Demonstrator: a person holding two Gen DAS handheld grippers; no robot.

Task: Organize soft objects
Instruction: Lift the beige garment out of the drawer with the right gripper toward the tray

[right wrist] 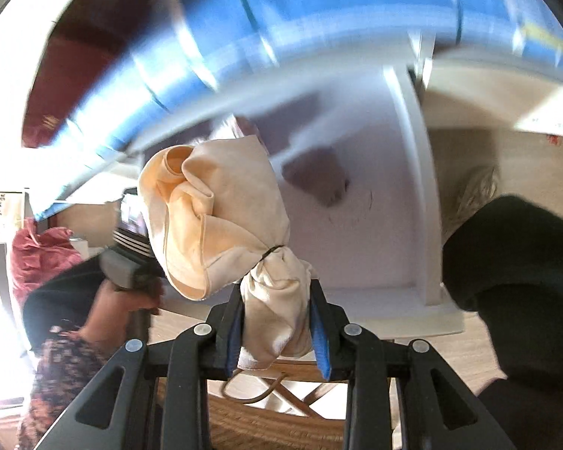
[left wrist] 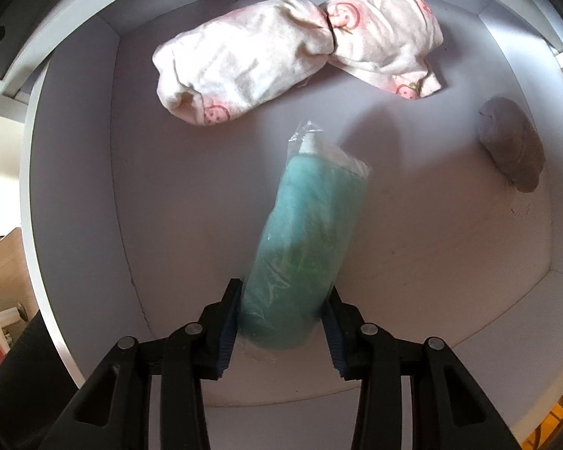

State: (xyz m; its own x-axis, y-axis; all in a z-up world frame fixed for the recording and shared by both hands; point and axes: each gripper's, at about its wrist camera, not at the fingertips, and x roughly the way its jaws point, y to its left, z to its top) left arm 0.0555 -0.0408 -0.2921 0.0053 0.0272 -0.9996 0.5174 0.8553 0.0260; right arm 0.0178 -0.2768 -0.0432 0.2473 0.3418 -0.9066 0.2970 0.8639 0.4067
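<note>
Left jaws: my left gripper (left wrist: 281, 328) is closed on the near end of the teal roll (left wrist: 304, 247) in its clear wrapper, both blue pads pressing its sides, the gap narrow but filled by the roll.
Long axis: the teal roll runs straight ahead from my left jaws, its far, wrapper-tufted end pointing at the bundles beyond.
Key relation: I point down into the white drawer (left wrist: 75, 187); the roll looks to lie on or just above its floor, so I judge the next move is simply to let go here.
Ahead of left jaws: the pink-printed bundle (left wrist: 292, 52) lies crosswise beyond the roll's far tip, apart from it.
Right of left jaws: the small grey roll (left wrist: 512, 146) sits near the drawer's right wall, well apart.
Right jaws: my right gripper (right wrist: 276, 322) is clamped tight on the lower end of the cream cloth bundle (right wrist: 214, 217), tied with a dark band.
Beyond right jaws: the bundle hangs before the drawer, off its floor; the view is blurred.
Nearer hand: the left, already inside the drawer.
Person: a hand (right wrist: 127, 296) at lower left of my right jaws grips the other handle.
</note>
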